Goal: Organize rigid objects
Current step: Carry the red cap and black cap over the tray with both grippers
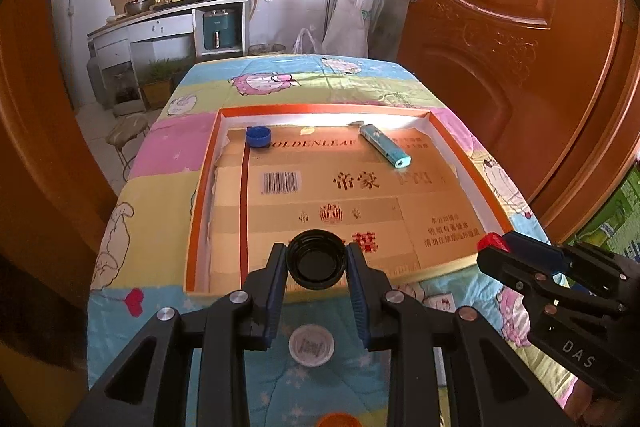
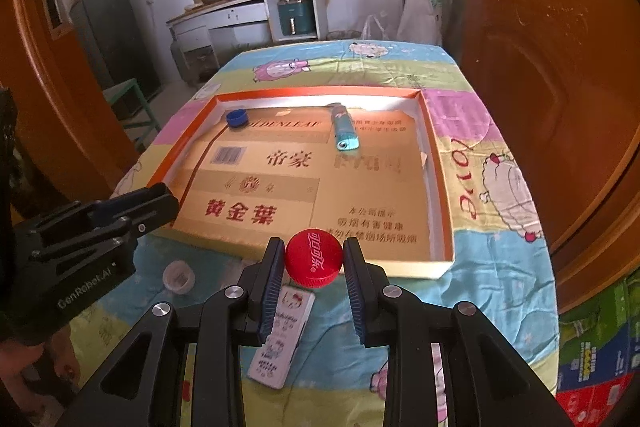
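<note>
1. Carrying a cap in each hand, the person is bringing both toward the near edge of the shallow orange-rimmed box (image 2: 436,187) — judged as the collecting spot, since a blue cap (image 1: 258,137) and a teal lighter (image 1: 385,145) are already lying at its far end on the cardboard liner.
2. The left gripper (image 1: 317,259) is pinching a black cap (image 1: 317,259) between its jaws, open side facing the camera, above the box's near rim.
3. The right gripper (image 2: 314,258) is squeezing a red cap (image 2: 314,258) edge-on, printed top showing — a side grip that is likely leaving the cap free to drop flat.
4. A white cap (image 2: 179,277) and a small remote (image 2: 280,337) are waiting on the worktop's cartoon-print cloth (image 2: 480,279), just outside the box; an orange cap (image 1: 338,420) is peeking in at the left view's bottom edge.
5. Carved wooden doors are flanking the worktop, with a tiled kitchen counter standing behind.
</note>
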A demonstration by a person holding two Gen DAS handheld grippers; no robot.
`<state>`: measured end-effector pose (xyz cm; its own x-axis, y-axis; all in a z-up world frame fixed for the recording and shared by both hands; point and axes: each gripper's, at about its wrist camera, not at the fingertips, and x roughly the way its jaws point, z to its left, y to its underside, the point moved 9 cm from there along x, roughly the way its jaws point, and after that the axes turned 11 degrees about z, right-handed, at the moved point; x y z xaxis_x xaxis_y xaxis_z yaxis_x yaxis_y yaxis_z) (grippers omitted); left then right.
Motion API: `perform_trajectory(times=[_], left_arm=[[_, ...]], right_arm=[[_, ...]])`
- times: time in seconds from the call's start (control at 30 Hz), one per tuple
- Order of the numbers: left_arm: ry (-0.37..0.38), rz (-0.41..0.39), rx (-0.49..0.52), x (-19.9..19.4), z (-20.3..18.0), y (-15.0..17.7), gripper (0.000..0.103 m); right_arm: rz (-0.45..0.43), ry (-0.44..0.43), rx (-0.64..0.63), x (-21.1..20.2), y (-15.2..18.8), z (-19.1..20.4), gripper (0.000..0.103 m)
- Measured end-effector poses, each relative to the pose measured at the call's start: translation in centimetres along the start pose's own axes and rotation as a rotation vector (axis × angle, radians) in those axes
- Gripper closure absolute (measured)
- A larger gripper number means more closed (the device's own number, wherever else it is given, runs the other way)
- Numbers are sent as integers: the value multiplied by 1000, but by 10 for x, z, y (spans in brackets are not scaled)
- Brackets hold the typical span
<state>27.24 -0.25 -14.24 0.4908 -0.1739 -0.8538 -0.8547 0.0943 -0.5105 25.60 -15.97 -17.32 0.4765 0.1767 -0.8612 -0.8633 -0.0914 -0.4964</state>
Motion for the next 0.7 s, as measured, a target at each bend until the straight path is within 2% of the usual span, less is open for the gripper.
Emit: perform_trajectory(times=[0.17, 0.47, 0.7], left_arm=[[27, 18, -16, 9, 1, -15, 73], [12, 35, -28, 26, -1, -51, 73], [10, 77, -24, 46, -5, -78, 73]], right_arm=[[-5, 18, -4, 2, -10, -10, 72], [-21, 50, -20, 7, -37, -33, 72], [-9, 19, -37, 21, -64, -53, 72]])
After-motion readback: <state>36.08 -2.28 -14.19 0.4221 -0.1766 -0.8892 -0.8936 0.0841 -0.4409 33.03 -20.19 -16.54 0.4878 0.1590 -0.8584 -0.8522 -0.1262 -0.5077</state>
